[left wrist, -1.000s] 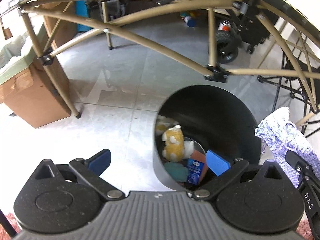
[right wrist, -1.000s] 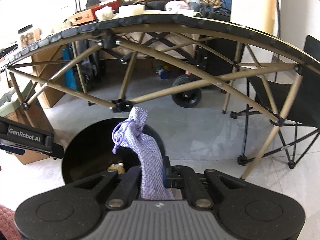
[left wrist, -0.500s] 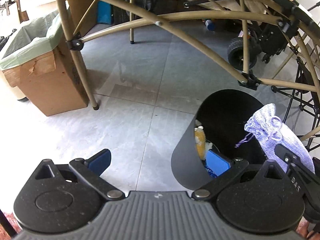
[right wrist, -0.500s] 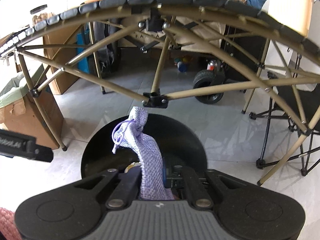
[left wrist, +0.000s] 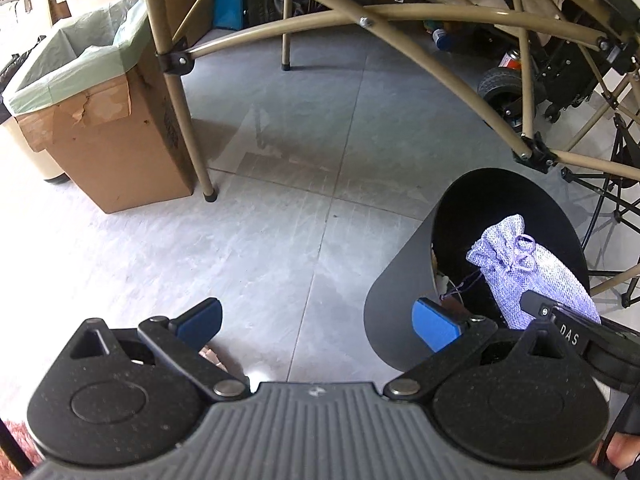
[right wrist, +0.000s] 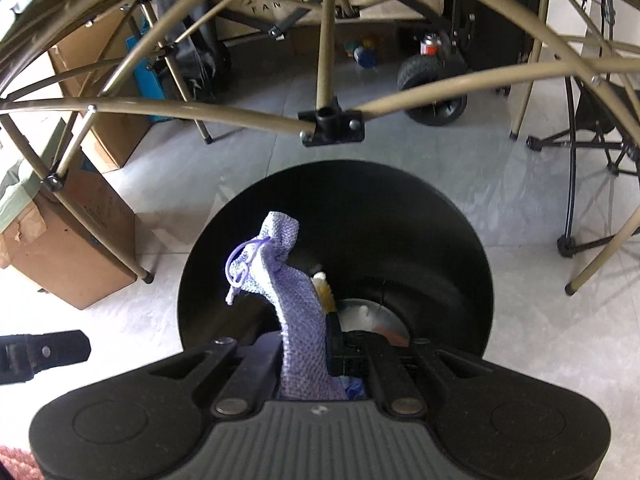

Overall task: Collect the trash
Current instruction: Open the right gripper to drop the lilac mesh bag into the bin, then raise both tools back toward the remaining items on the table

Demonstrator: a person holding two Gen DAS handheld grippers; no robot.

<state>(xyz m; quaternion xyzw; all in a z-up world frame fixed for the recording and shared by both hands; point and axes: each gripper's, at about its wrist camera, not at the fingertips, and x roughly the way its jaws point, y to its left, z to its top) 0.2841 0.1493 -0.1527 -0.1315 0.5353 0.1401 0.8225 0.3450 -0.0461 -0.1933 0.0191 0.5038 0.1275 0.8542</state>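
Hanging over the mouth of the black bin (right wrist: pixel 336 208), the lilac drawstring pouch (right wrist: pixel 296 304) is pinched by its lower end in the right gripper (right wrist: pixel 308 356), whose jaws are clamped tight on the cloth. It has not been let go, so this piece's drop is still to do; other discards, a yellowish one among them, already lie in the bin. The left gripper (left wrist: pixel 316 320) stands wide open and empty beside the bin. Compared with a second ago, the pouch sits lower and more squarely over the opening, and the left gripper has drifted off toward the lined cardboard box (left wrist: pixel 112 148).
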